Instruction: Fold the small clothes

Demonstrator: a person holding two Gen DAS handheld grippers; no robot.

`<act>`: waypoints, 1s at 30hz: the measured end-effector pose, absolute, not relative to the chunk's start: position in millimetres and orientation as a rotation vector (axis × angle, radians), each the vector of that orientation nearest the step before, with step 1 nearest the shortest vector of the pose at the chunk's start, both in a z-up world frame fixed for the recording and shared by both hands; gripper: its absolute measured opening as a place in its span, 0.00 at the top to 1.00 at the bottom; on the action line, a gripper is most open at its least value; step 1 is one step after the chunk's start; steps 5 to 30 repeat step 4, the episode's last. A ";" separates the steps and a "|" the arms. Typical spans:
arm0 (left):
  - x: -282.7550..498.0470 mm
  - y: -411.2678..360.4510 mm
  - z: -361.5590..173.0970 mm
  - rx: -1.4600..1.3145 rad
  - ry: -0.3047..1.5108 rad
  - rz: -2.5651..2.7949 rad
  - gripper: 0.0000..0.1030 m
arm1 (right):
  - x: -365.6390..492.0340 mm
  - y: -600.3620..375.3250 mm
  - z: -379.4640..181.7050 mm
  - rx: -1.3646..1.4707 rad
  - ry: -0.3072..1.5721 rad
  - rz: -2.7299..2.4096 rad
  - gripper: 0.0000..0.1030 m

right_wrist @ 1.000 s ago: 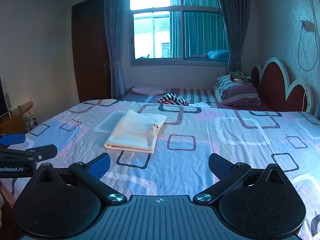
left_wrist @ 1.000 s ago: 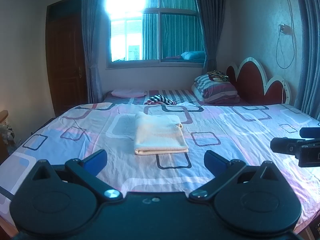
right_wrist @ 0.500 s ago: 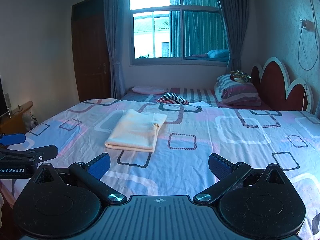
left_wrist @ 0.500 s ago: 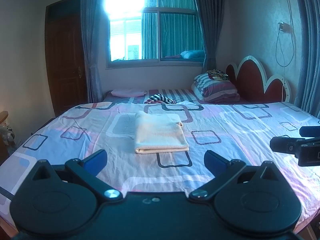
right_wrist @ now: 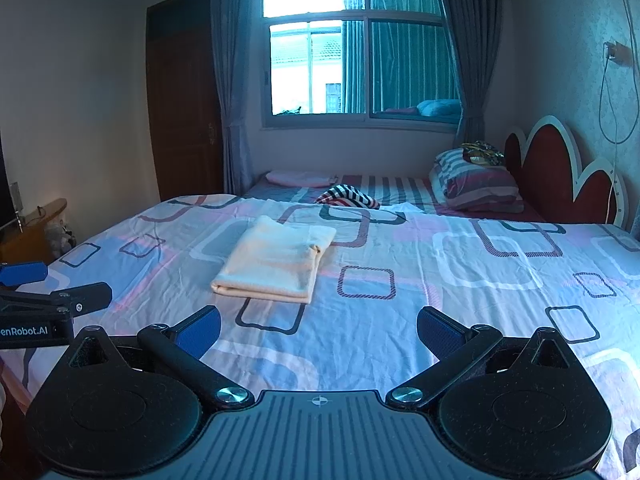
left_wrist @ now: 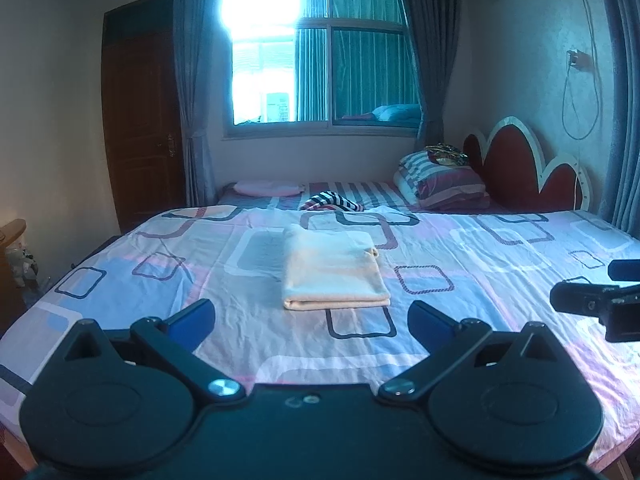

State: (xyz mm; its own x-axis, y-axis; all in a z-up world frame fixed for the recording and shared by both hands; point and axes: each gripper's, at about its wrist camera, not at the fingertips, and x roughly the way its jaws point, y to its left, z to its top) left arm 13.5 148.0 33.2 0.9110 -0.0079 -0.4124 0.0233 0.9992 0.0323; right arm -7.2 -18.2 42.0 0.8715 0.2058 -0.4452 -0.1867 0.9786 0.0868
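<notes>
A cream garment [left_wrist: 334,268] lies folded into a neat rectangle on the patterned bedsheet [left_wrist: 500,248], in the middle of the bed. In the right wrist view the same folded garment [right_wrist: 276,260] sits left of centre. My left gripper [left_wrist: 310,322] hovers open over the near part of the bed, short of the garment, with nothing between its blue pads. My right gripper [right_wrist: 318,330] is open too and empty, held to the right of the garment. A striped black-and-white garment [left_wrist: 332,201] lies crumpled at the far edge of the sheet.
Striped pillows [left_wrist: 440,182] rest against a red headboard [left_wrist: 528,172] at the back right. A pink cloth [left_wrist: 266,189] lies at the far left of the bed. A wooden stand [right_wrist: 36,232] is at the left. The other gripper's tip [left_wrist: 592,302] shows at the right edge.
Both grippers have barely shifted. The folded cream garment lies as before, and both grippers stay open.
</notes>
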 end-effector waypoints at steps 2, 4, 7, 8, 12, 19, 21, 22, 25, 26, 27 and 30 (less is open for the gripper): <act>14.3 149.6 33.4 0.035 0.429 -0.019 0.01 | -7.3 -18.4 41.1 0.039 0.470 0.206 0.00; 12.7 149.5 33.1 0.034 0.430 -0.022 0.01 | -7.1 -18.5 40.4 0.038 0.471 0.209 0.00; 12.7 149.5 33.1 0.034 0.430 -0.022 0.01 | -7.1 -18.5 40.4 0.038 0.471 0.209 0.00; 12.7 149.5 33.1 0.034 0.430 -0.022 0.01 | -7.1 -18.5 40.4 0.038 0.471 0.209 0.00; 12.7 149.5 33.1 0.034 0.430 -0.022 0.01 | -7.1 -18.5 40.4 0.038 0.471 0.209 0.00; 12.7 149.5 33.1 0.034 0.430 -0.022 0.01 | -7.1 -18.5 40.4 0.038 0.471 0.209 0.00; 12.7 149.5 33.1 0.034 0.430 -0.022 0.01 | -7.1 -18.5 40.4 0.038 0.471 0.209 0.00; 12.7 149.5 33.1 0.034 0.430 -0.022 0.01 | -7.1 -18.5 40.4 0.038 0.471 0.209 0.00; 12.7 149.5 33.1 0.034 0.430 -0.022 0.01 | -7.1 -18.5 40.4 0.038 0.471 0.209 0.00; 12.7 149.5 33.1 0.034 0.430 -0.022 0.01 | -7.1 -18.5 40.4 0.038 0.471 0.209 0.00; 12.7 149.5 33.1 0.034 0.430 -0.022 0.01 | -7.1 -18.5 40.4 0.038 0.471 0.209 0.00; 12.7 149.5 33.1 0.034 0.430 -0.022 0.01 | -7.1 -18.5 40.4 0.038 0.471 0.209 0.00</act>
